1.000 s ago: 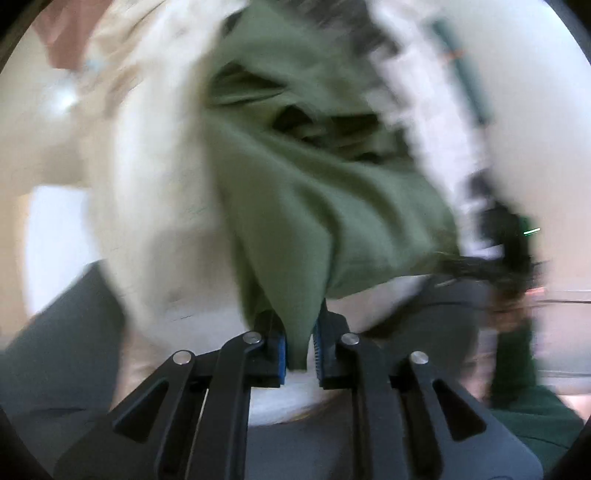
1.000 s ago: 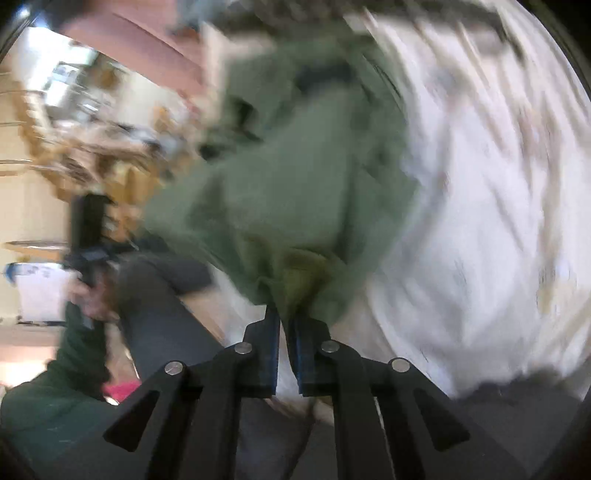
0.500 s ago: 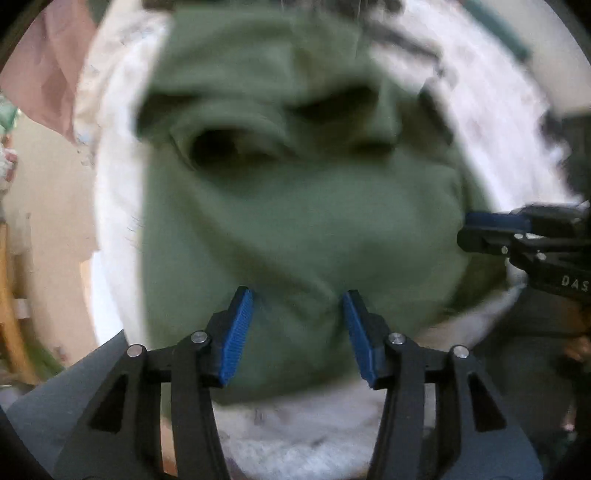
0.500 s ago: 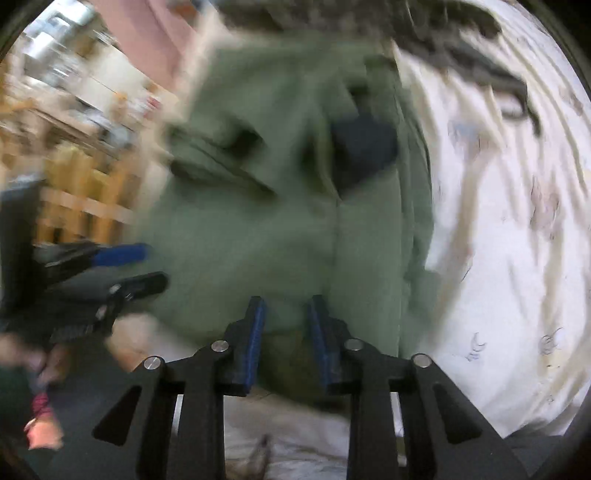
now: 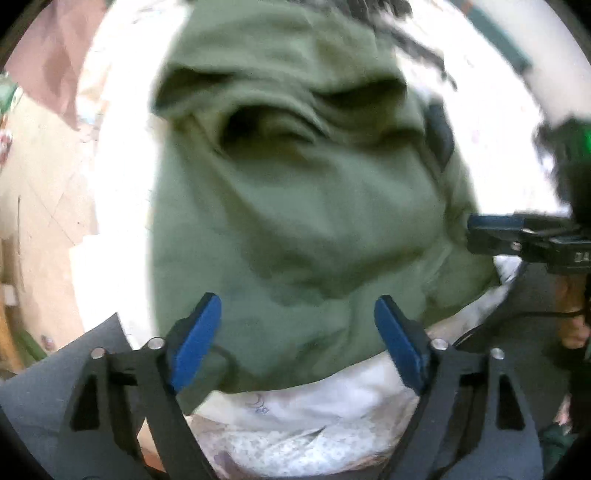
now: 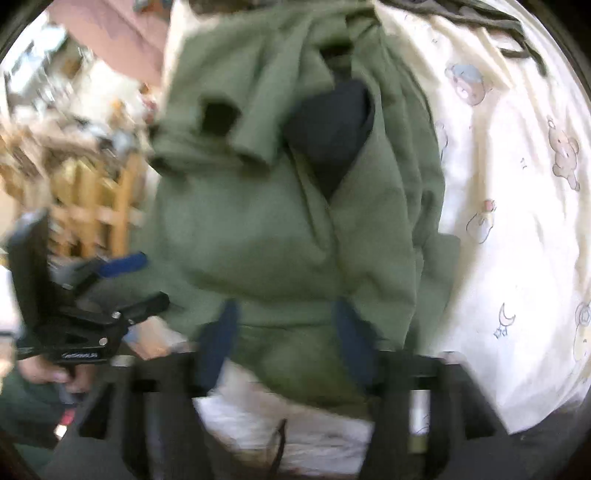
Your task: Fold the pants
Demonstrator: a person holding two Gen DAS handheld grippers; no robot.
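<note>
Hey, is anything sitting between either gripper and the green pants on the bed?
Nothing visible. The green pants lie bunched on the white sheet. The left gripper and right gripper are both opening right over the near edge, pads clear of the cloth.

The green pants [image 5: 295, 206] lie bunched on the bear-print sheet [image 6: 517, 221], and everything is placed from them. To their right in the right wrist view the sheet is bare and open. Along their left edge the left gripper [image 6: 140, 280], jaws opening, crowds the way, with a wooden railing [image 6: 103, 206] just behind. At their near hem the right gripper [image 6: 288, 343], opening, straddles the cloth. A dark garment [image 6: 480, 14] lies beyond their far end.
</note>
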